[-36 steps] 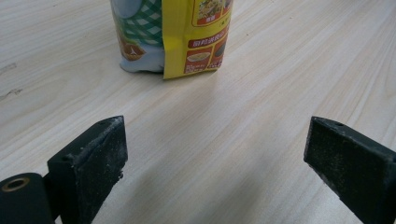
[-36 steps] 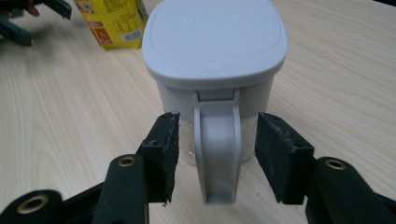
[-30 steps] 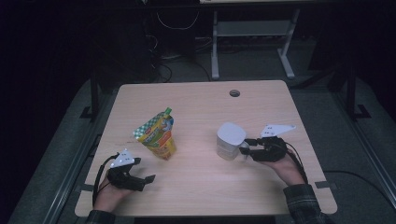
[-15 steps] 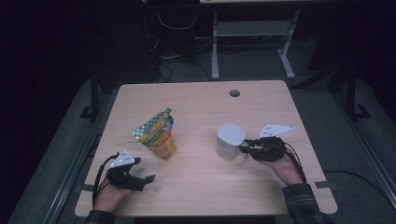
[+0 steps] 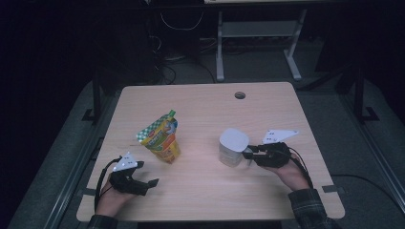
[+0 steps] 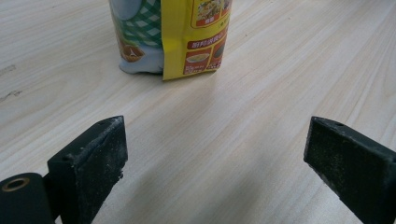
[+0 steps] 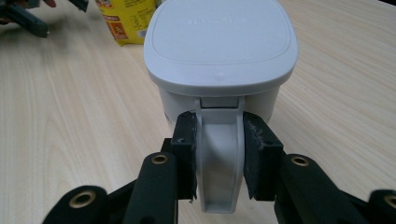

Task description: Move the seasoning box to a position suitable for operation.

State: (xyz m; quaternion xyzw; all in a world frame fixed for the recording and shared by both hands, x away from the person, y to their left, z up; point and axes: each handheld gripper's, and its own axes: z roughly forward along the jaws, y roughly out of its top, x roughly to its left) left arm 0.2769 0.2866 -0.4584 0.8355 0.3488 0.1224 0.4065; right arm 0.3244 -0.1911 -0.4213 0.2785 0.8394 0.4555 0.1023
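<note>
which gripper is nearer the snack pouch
Left. The left gripper sits open just in front of the pouch, not touching it. The right gripper is farther off across the table, shut on the white container's handle.

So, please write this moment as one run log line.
right gripper: just closed on cup handle | left gripper: open, before pouch | table

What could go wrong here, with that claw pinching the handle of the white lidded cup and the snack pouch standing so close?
The right gripper, whose jaws have just been closing, pinches only the thin handle of the white lidded plastic cup; lifted, the cup might swing or slip. The lid looks merely set on and could pop off. The upright yellow-green foil pouch stands near the open left gripper and could topple if bumped.
</note>
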